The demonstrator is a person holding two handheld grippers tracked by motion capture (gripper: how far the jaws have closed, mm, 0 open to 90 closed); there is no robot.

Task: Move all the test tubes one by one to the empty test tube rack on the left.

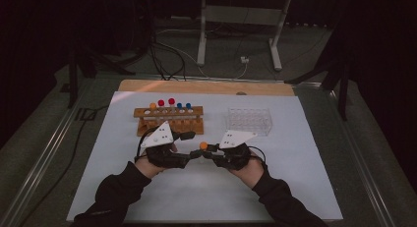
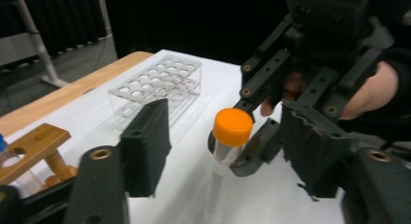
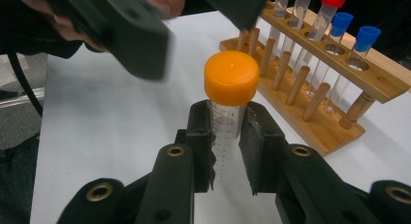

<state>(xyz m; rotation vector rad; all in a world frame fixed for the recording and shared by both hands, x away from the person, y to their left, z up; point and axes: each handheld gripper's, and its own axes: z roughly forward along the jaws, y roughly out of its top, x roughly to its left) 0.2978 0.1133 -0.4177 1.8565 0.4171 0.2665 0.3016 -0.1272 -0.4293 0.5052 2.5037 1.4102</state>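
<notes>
Right gripper: jaws clamped on orange-capped tube, held upright just in front of the wooden rack (presumably steadied for uncapping). Left gripper: jaws half-open astride the cap, not touching it.

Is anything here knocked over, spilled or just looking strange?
Nothing stands out. The wooden rack and clear rack stand level, and the right gripper holds the orange-capped tube upright.
</notes>
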